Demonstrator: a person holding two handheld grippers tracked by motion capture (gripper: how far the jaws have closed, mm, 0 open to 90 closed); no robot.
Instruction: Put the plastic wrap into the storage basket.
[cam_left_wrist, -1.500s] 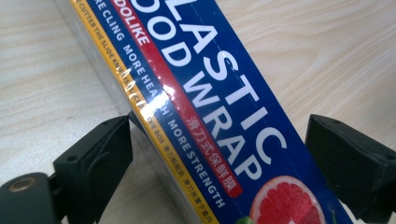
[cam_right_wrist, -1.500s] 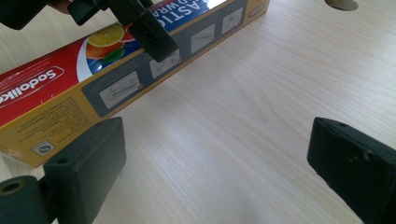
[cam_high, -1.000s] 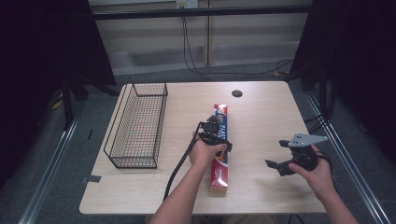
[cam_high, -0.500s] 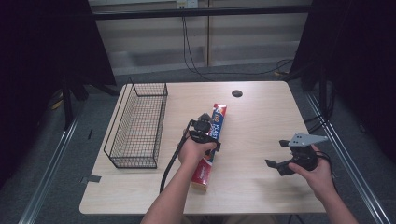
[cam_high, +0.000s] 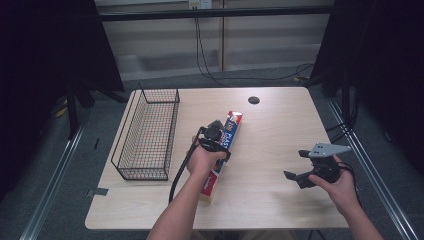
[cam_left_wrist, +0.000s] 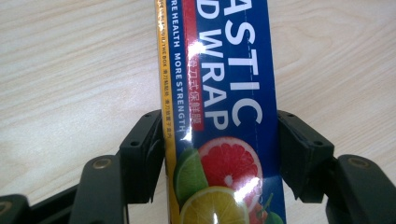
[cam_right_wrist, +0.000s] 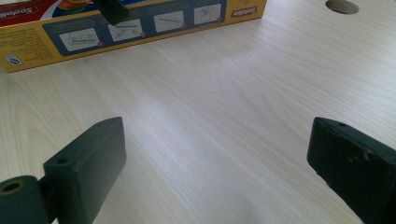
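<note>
A long plastic wrap box (cam_high: 233, 126) with fruit pictures lies slanted on the middle of the wooden table (cam_high: 280, 130). My left gripper (cam_high: 216, 135) reaches down over it. In the left gripper view its jaws have just been closing, and their pads now press on both long sides of the box (cam_left_wrist: 224, 93), so the left gripper (cam_left_wrist: 222, 140) is shut on it. My right gripper (cam_high: 295, 164) is held low at the table's right, apart from the box. Its jaws stand wide open over bare wood (cam_right_wrist: 219, 154), and the box's yellow side (cam_right_wrist: 140, 23) lies beyond.
A black wire basket (cam_high: 165, 135) stands at the table's left, close to the box. A round dark hole (cam_high: 254, 100) is in the tabletop near the far edge. Cables hang behind the table.
My left hand has shifted left, and the near end of the box has swung left with it, so the box now lies slanted. The right gripper has not moved.
</note>
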